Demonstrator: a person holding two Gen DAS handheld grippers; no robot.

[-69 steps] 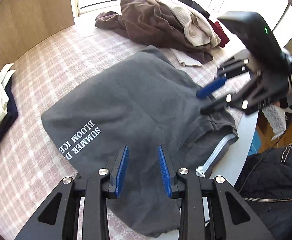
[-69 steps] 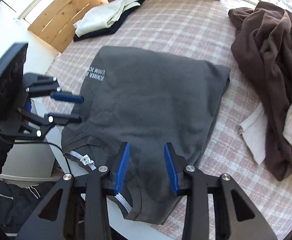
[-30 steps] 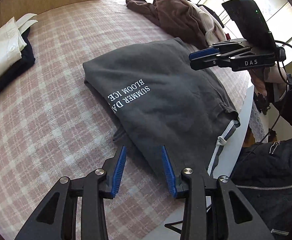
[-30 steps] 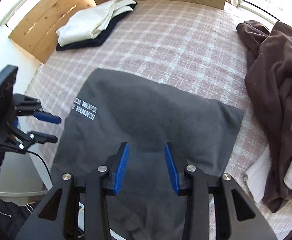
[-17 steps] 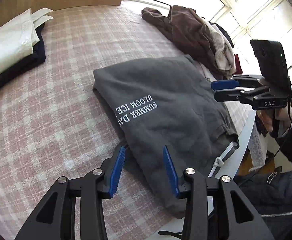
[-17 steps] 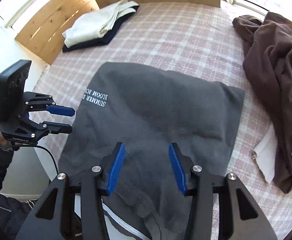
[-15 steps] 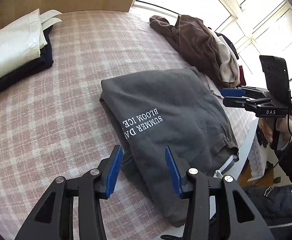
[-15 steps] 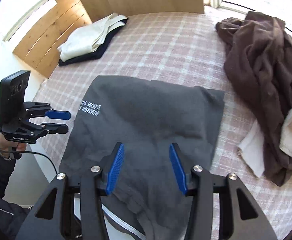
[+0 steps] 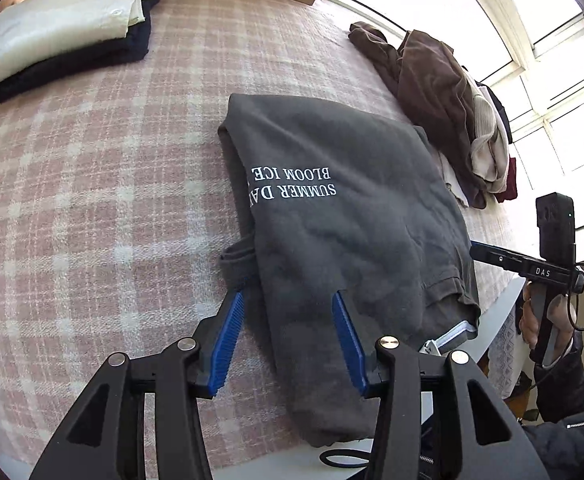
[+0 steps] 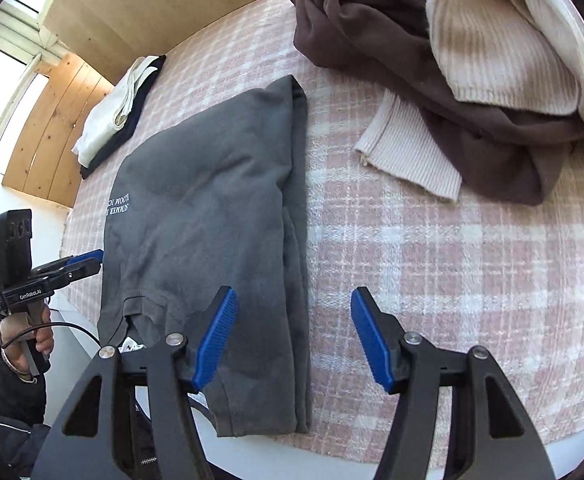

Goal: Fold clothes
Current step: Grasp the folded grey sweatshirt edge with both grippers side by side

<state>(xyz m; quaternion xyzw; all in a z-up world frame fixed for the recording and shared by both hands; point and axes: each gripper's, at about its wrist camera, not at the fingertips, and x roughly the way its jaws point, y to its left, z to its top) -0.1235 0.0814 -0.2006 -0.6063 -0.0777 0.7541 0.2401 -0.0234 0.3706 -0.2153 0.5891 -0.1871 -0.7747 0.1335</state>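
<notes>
On plaid cloth (image 9: 92, 208): one grey garment (image 9: 351, 232), two open claws.

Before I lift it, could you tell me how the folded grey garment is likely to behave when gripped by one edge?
The grey garment will probably droop and unfold: its layers lie loose. It looks thick, so likely weighty. It should drag on the checked cloth.

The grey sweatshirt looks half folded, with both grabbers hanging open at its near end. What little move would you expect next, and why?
Probably both lower and close on the near edge. The left gripper straddles one side edge of the grey sweatshirt, the right gripper the other, jaws just opened and pressing nothing. The near end overhangs the checked blanket, so lifting it away from the person would halve the garment.
</notes>
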